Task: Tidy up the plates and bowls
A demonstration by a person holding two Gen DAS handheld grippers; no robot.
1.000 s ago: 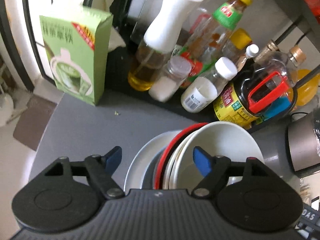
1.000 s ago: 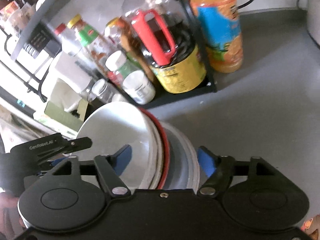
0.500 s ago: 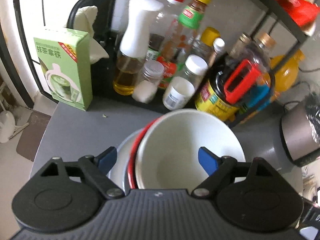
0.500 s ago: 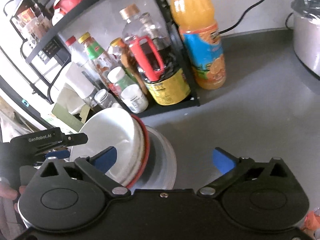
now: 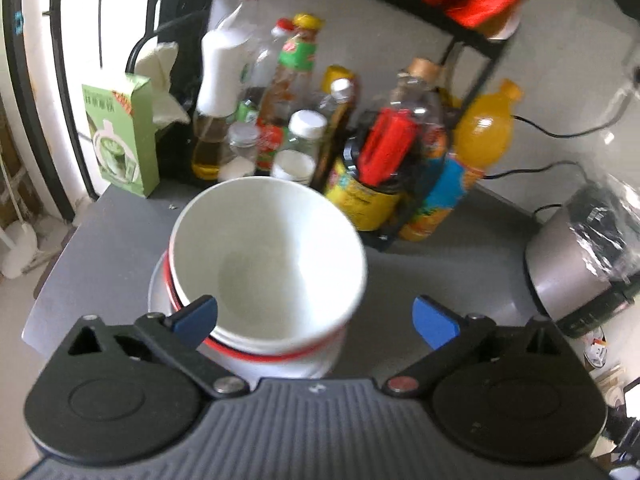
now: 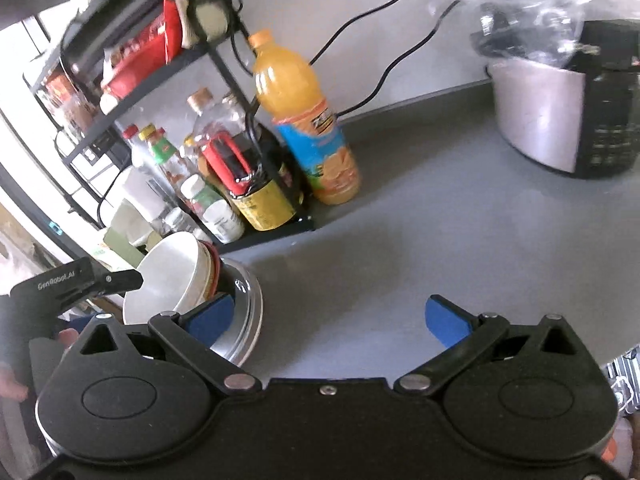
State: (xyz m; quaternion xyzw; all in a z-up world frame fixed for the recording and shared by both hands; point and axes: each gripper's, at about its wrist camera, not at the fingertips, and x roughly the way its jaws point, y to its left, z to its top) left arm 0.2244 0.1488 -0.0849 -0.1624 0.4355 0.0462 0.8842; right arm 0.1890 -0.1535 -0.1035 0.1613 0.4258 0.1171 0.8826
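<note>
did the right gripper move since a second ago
Yes. The right gripper has pulled back and up from the bowl stack: the orange juice bottle now sits smaller and higher in its view. Its jaws have just been opening, with nothing between them.

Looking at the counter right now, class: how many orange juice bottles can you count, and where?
1. The orange juice bottle stands on the grey counter just outside the black rack's right end, beside the red-handled bottle. Others may hide behind.

- The stack (image 5: 256, 344) under the white bowl (image 5: 268, 256) shows only rims; its pieces cannot be counted.
- Bottles (image 5: 280, 112) behind the bowl are blurred, labels unreadable.
- The cooker (image 6: 560, 108), right of the bowl, is cut off by the edge.
</note>
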